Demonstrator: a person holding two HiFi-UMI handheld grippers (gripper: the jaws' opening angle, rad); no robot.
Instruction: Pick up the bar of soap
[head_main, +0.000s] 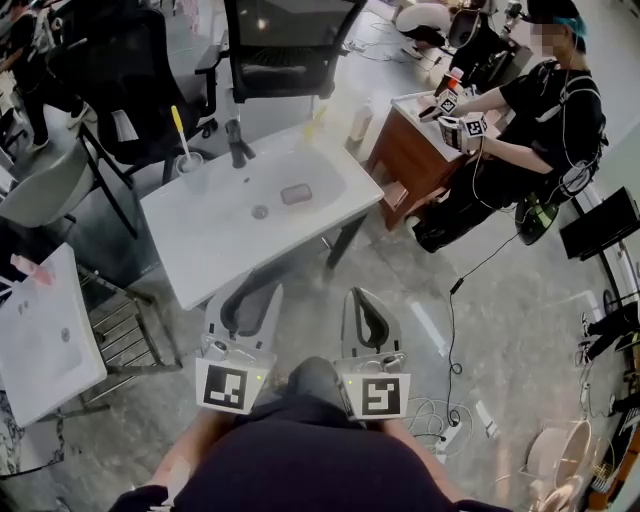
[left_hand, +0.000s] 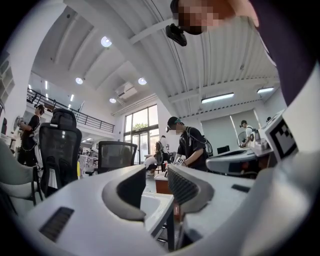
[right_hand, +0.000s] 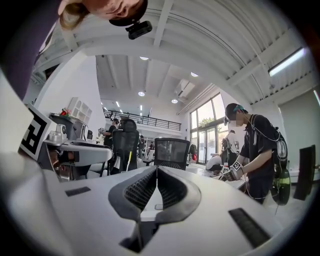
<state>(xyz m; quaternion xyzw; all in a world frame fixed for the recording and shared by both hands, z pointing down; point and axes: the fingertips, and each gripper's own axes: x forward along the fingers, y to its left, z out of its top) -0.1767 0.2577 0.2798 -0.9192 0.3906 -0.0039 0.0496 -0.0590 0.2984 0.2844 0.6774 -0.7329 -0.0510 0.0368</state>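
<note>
White beams and round lamps fill the ceiling (left_hand: 150, 45). Only the two gripper views take it in, along with a railed balcony (right_hand: 145, 120) and tall windows (left_hand: 141, 131) at the far end. The head view alone gives the grey floor (head_main: 520, 300) and what stands on it. A white sink counter (head_main: 200, 250) is ahead of the person, with a black mesh chair (head_main: 285, 45) beyond it. To the far right, another person (head_main: 545, 110) bends over a brown wooden cabinet (head_main: 410, 160), and a second white basin (head_main: 45, 335) sits at the near left. A dark tap (head_main: 238, 142) and a cup (head_main: 186, 160) holding a yellow-handled brush stand at the counter's far edge.

The left gripper (head_main: 250, 292) reaches the counter's near edge. Its jaws are apart with nothing between them, and its own view shows the counter's corner through the gap. The right gripper (head_main: 362, 298), over the floor near the counter's right end, has its jaws closed tip to tip on nothing.

The bar of soap (head_main: 296, 194), small and brownish, lies in the basin just right of the drain (head_main: 260, 212), well apart from both grippers. Only the head view shows it.
</note>
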